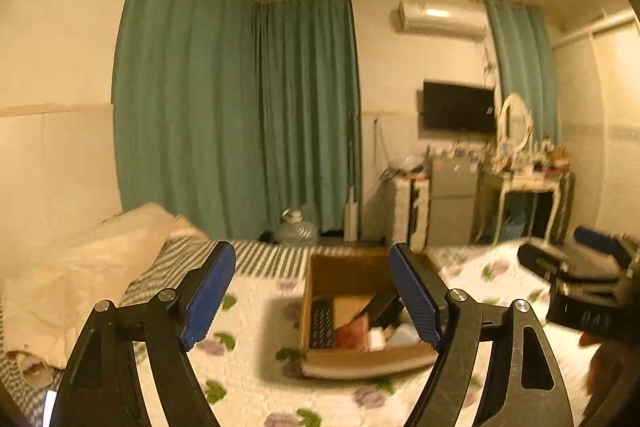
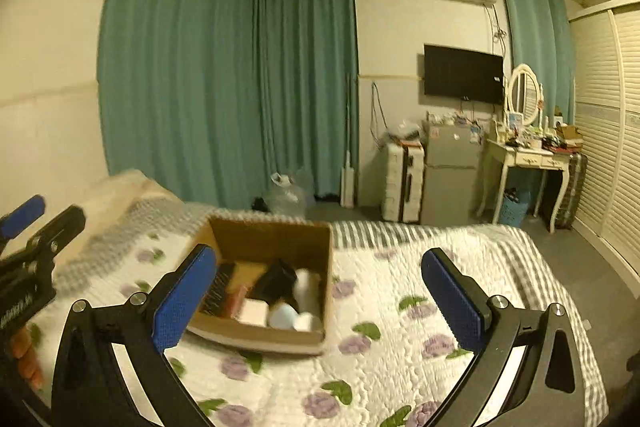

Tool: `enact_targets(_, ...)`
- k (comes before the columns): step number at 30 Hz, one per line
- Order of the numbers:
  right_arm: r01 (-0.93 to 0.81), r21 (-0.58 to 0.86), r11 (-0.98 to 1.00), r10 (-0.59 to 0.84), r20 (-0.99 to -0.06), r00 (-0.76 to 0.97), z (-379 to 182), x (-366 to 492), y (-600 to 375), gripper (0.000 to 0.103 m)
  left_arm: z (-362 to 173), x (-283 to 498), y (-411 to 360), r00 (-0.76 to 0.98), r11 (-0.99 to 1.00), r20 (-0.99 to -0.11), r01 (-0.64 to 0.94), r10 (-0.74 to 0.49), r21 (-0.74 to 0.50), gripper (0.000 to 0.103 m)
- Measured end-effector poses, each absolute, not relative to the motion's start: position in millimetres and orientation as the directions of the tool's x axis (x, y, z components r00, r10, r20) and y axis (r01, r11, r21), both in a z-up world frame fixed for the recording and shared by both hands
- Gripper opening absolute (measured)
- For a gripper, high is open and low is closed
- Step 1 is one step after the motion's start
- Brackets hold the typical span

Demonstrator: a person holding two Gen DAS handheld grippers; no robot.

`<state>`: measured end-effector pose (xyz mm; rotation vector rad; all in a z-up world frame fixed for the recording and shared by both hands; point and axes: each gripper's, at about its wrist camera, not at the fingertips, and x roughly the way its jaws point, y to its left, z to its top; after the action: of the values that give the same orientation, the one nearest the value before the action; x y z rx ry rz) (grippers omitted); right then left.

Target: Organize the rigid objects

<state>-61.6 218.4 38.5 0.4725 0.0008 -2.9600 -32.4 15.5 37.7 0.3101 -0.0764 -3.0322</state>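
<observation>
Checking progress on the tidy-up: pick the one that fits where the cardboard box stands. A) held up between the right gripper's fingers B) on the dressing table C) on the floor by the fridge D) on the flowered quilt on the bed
D: the box rests on the quilt with several items inside it, and both the left gripper and the right gripper are open and hold nothing.
</observation>
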Motion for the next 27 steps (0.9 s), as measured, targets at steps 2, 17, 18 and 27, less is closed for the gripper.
enact_targets(2,0.136,0.029,-0.990,-0.138,-0.323,-0.936,20,-71,220,0.103,14,-46,19,-0.959,-0.993,-0.265,0.079,-0.100,0.089,0.082)
enact_targets(17,0.126,0.003,-0.992,-0.117,-0.388,-0.914,-11,-86,225,0.103,-17,-58,23,-0.926,-0.995,-0.369,0.059,-0.085,0.080,0.082)
enact_targets(18,0.126,0.002,-0.992,-0.117,-0.389,-0.914,-12,-87,225,0.103,-17,-58,23,-0.925,-0.995,-0.371,0.059,-0.084,0.079,0.082)
enact_targets(27,0.132,-0.002,-0.991,-0.121,-0.400,-0.909,-15,-87,222,0.103,-18,-61,23,-0.921,-0.995,-0.379,0.063,-0.088,0.078,0.082)
